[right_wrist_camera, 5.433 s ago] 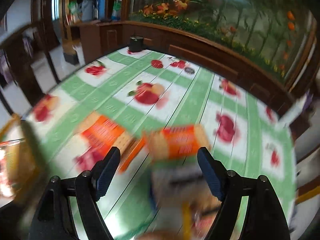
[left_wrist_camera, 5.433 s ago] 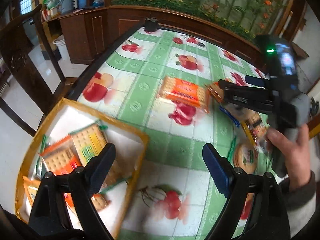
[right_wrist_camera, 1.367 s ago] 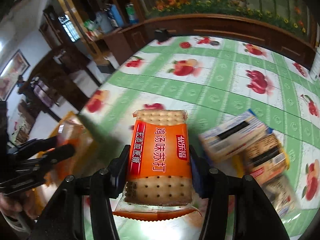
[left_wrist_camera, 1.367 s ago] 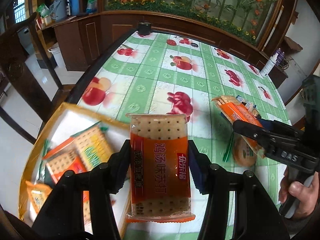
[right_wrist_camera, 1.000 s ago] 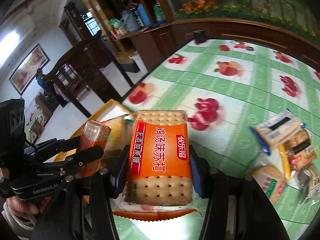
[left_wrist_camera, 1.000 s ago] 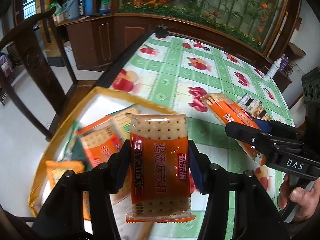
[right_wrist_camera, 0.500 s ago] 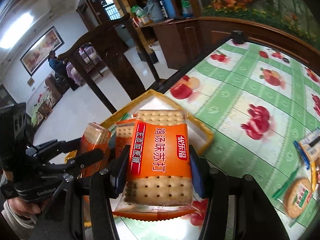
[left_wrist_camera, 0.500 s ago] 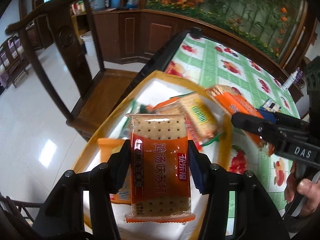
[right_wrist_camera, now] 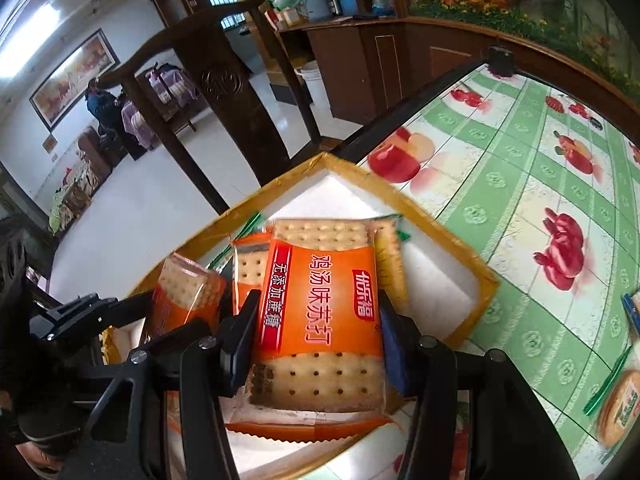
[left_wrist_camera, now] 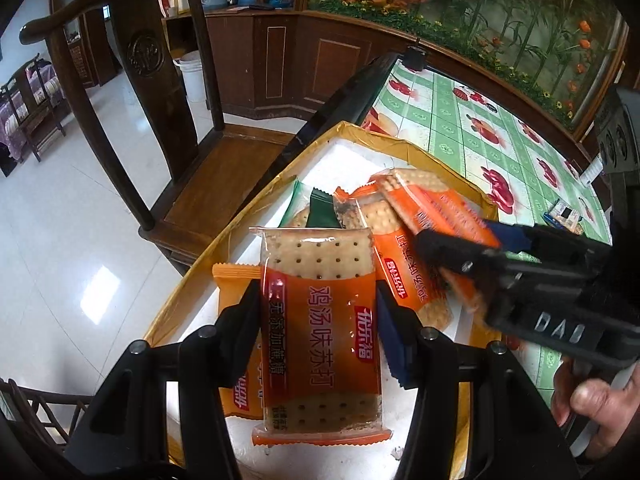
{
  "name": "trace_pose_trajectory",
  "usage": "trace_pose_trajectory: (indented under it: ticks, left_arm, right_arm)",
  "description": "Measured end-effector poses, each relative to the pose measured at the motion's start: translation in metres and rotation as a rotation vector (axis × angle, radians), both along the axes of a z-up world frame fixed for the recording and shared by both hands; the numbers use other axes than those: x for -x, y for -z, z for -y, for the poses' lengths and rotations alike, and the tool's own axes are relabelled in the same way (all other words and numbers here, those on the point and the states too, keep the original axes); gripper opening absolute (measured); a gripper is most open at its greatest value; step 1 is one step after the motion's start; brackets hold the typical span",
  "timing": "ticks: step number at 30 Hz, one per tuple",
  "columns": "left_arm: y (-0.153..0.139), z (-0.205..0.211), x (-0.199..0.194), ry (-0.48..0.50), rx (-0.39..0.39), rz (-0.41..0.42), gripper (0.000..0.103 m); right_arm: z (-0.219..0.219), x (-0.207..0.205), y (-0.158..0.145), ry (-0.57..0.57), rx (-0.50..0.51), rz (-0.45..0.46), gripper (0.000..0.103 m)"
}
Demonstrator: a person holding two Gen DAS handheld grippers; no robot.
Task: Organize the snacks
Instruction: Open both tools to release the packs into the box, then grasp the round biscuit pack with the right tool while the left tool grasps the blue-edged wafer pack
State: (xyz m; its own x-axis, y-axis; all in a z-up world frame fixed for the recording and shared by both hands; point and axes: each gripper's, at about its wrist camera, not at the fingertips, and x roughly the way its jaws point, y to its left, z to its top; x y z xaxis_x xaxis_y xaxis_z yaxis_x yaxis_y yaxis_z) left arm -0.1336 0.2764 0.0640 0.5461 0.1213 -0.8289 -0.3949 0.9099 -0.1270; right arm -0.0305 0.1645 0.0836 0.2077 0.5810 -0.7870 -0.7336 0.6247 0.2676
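Observation:
My left gripper [left_wrist_camera: 318, 312] is shut on an orange cracker pack [left_wrist_camera: 316, 256] and holds it flat over a white foam box with a yellow taped rim [left_wrist_camera: 360, 132]. From the right, my right gripper [left_wrist_camera: 460, 240] reaches in with a second orange cracker pack [left_wrist_camera: 432, 204], tilted above the box's far side. In the right wrist view that gripper [right_wrist_camera: 316, 320] is shut on its pack [right_wrist_camera: 320, 280] over the box [right_wrist_camera: 400, 196]. The left gripper [right_wrist_camera: 132, 308] shows at the left with its pack [right_wrist_camera: 188, 292]. Several cracker packs and a green packet [left_wrist_camera: 320, 212] lie inside.
The box sits at the corner of a table with a green fruit-print cloth [right_wrist_camera: 520, 200]. A dark wooden chair [left_wrist_camera: 160, 80] stands just beyond the table edge. Loose snacks [right_wrist_camera: 618, 408] lie on the cloth at the right. A hand [left_wrist_camera: 592, 404] grips the right tool.
Both grippers have carried their orange packs leftward off the tablecloth and a little down. They now hang over the box, which fills the middle of both views.

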Motion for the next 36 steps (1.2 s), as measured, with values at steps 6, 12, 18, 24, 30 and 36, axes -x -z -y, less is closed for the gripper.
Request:
trace_pose_trajectory:
  ticks: [6, 12, 18, 24, 30, 36]
  left_arm:
    - [0.002, -0.003, 0.002, -0.021, -0.022, -0.002, 0.068]
    - [-0.003, -0.003, 0.006, -0.044, -0.044, 0.012, 0.083]
    - [-0.015, 0.011, 0.004, -0.031, -0.066, 0.044, 0.085]
    - [-0.026, 0.039, -0.004, 0.019, -0.075, 0.081, 0.087]
    - [-0.031, 0.074, -0.019, 0.086, -0.059, 0.094, 0.087]
    - [-0.031, 0.113, -0.04, 0.158, -0.016, 0.091, 0.087]
  right_arm:
    - [0.003, 0.005, -0.002, -0.005, -0.061, -0.072, 0.061]
    - [0.02, 0.007, -0.011, 0.02, -0.076, -0.05, 0.067]
    - [0.046, 0.006, -0.014, 0.056, -0.113, -0.058, 0.07]
    - [0.084, 0.0, -0.016, 0.123, -0.127, -0.051, 0.072]
    - [0.133, -0.004, -0.014, 0.21, -0.13, -0.039, 0.074]
    - [0.191, -0.008, -0.008, 0.308, -0.099, -0.027, 0.076]
